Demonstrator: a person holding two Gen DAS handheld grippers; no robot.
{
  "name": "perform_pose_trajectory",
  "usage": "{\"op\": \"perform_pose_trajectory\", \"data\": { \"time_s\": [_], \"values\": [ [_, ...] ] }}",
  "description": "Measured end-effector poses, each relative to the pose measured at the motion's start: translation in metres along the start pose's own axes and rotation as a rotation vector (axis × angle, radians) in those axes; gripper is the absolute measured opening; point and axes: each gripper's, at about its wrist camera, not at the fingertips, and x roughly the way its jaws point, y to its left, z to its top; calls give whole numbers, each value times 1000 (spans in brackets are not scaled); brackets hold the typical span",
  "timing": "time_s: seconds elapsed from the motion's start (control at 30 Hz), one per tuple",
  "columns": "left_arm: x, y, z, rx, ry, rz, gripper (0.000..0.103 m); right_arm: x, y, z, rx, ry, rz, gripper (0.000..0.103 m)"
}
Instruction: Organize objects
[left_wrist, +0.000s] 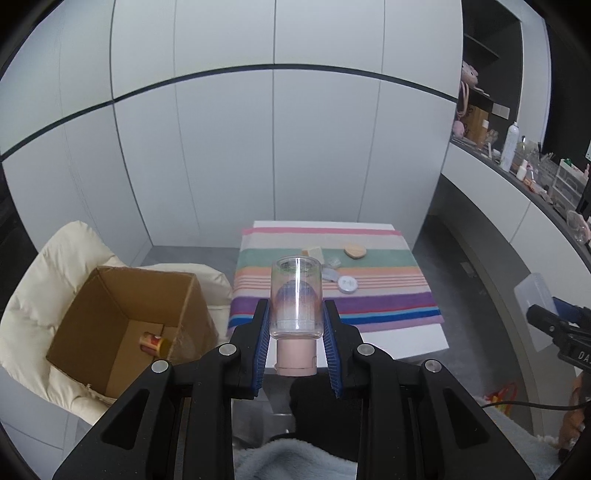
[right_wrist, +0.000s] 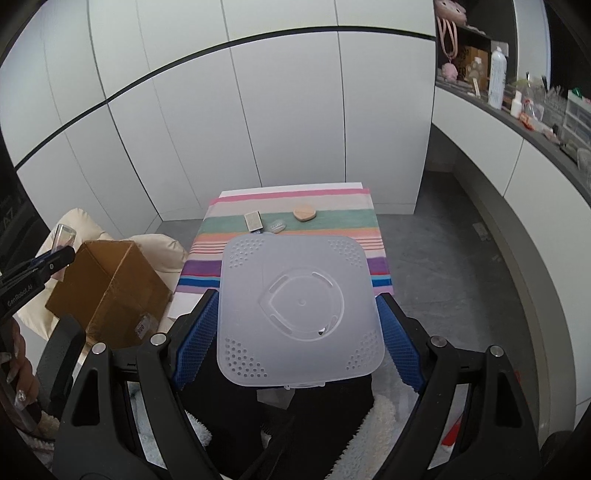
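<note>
1. Our left gripper (left_wrist: 295, 325) clamps a clear bottle (left_wrist: 295, 295) with a pink cap at the centre of the left view, above the near edge of a striped cloth (left_wrist: 388, 295).
2. Our right gripper (right_wrist: 299, 332) grips a frosted plastic lid (right_wrist: 299, 306) by its sides, mid-frame in the right view.
3. An open cardboard box (left_wrist: 110, 314) sits at lower left on a cream cushion (left_wrist: 48, 266).
4. On the cloth lie a round tin (left_wrist: 347, 284) and a pink heart-shaped case (left_wrist: 355, 251).
</note>
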Motion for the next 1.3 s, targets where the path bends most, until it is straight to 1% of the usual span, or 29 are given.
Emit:
{"op": "perform_pose_trajectory", "data": {
  "time_s": [0.13, 0.23, 0.43, 0.53, 0.67, 1.1, 1.3],
  "values": [
    [-1, 11, 1, -26, -4, 3, 28, 0, 2, 2, 9, 1, -21, 86],
    [-4, 14, 0, -27, -12, 16, 28, 0, 7, 2, 0, 1, -16, 86],
    [-5, 22, -7, -33, 9, 18, 28, 10, 31, 2, -62, 12, 36, 86],
    [-6, 31, -10, -48, 19, 38, 28, 18, 47, 1, -104, 25, 68, 86],
    [-8, 51, -18, -95, 34, 80, 28, 30, 71, -1, -168, 47, 93, 86],
    [-31, 120, -58, -238, 75, 223, 28, 55, 165, -3, -352, 83, 286, 86],
    [-42, 152, -75, -307, 86, 306, 28, 64, 222, -15, -456, 112, 400, 86]
  ]
}}
